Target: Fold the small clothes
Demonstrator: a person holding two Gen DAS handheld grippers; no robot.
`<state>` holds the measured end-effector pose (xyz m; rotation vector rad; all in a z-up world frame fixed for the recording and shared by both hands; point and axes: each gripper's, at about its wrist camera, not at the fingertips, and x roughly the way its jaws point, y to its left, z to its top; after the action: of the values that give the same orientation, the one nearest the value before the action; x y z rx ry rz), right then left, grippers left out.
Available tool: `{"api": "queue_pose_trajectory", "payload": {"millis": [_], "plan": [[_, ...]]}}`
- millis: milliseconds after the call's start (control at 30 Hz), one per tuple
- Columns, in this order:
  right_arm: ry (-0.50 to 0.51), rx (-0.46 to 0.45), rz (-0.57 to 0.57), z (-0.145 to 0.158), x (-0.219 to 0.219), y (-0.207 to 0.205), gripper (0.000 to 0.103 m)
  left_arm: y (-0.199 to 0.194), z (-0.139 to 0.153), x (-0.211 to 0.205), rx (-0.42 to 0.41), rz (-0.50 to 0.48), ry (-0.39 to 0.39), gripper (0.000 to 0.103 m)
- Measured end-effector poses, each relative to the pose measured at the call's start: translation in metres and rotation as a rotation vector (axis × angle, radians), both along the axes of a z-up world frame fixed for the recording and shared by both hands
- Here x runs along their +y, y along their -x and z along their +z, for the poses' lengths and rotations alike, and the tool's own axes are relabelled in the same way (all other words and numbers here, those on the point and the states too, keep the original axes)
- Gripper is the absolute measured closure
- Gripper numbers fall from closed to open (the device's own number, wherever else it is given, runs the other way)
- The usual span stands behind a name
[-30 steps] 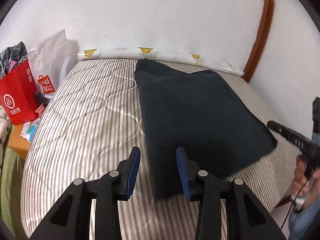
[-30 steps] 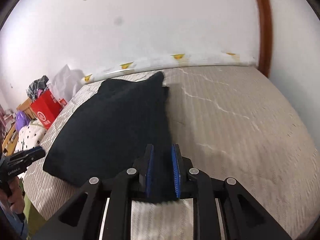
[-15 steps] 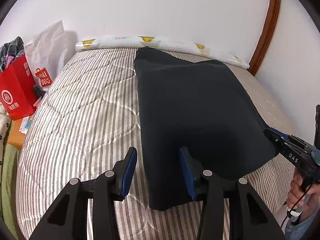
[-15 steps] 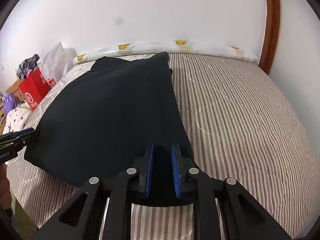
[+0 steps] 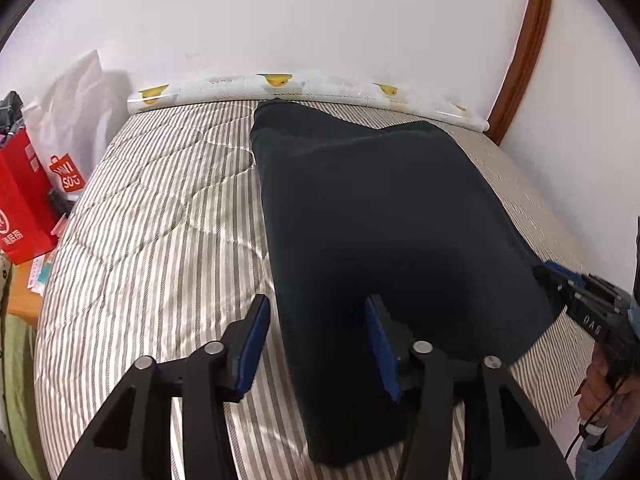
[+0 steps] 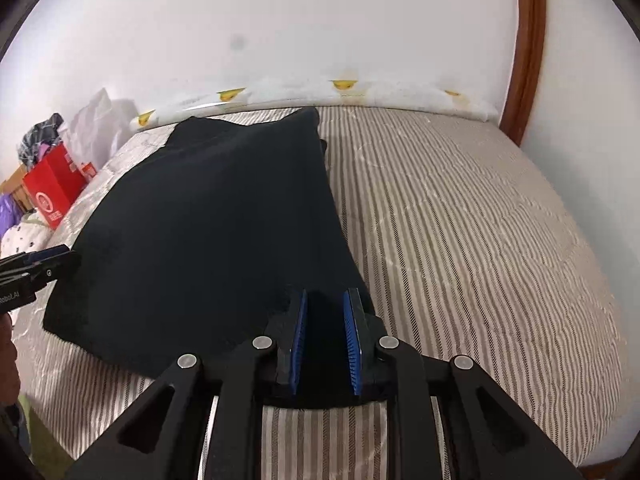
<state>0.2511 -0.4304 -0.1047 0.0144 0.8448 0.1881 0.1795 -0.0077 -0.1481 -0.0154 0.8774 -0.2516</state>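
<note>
One dark garment (image 5: 384, 232) covers the middle of the striped mattress (image 5: 160, 216), lying flat with its far end near the duck-print roll (image 5: 280, 84) at the wall and its near edge by both tools. As for the fold, it looks to be mid-way: the cloth lies as a broad doubled slab, not yet a compact packet.

The largest risk sits with the garment as a whole. It is wide and limp, and only one near corner is held; a pull from that side alone would probably drag the slab askew across the mattress rather than fold it.

Next, the right gripper (image 6: 326, 340). Its jaws stand narrow with the garment's near right corner between the blue pads, seemingly pinching it. They are starting to open a little, so the corner could slip out early and leave the edge crooked.

Then the left gripper (image 5: 316, 344). Its jaws are opening and press on nothing: the near left corner of the garment lies between them, with the left pad out over bare mattress. A re-close from here could catch only the top layer, or the quilted cover with it, since the corner sits low against the mattress.

Smallest, the layers' edges near that corner are too dark to tell apart, so misalignment could go unnoticed.
</note>
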Motion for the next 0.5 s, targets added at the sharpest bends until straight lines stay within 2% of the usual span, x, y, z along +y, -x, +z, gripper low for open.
{"api": "queue_pose_trajectory", "payload": {"millis": [167, 500], "plan": [[0.004, 0.016, -0.024, -0.009, -0.001, 0.0, 0.083, -0.021, 0.001, -0.005, -0.007, -0.036, -0.008, 0.053], [-0.004, 0.053, -0.085, -0.011, -0.016, 0.003, 0.083, -0.073, 0.0, -0.003, 0.023, -0.041, -0.014, 0.053]]}}
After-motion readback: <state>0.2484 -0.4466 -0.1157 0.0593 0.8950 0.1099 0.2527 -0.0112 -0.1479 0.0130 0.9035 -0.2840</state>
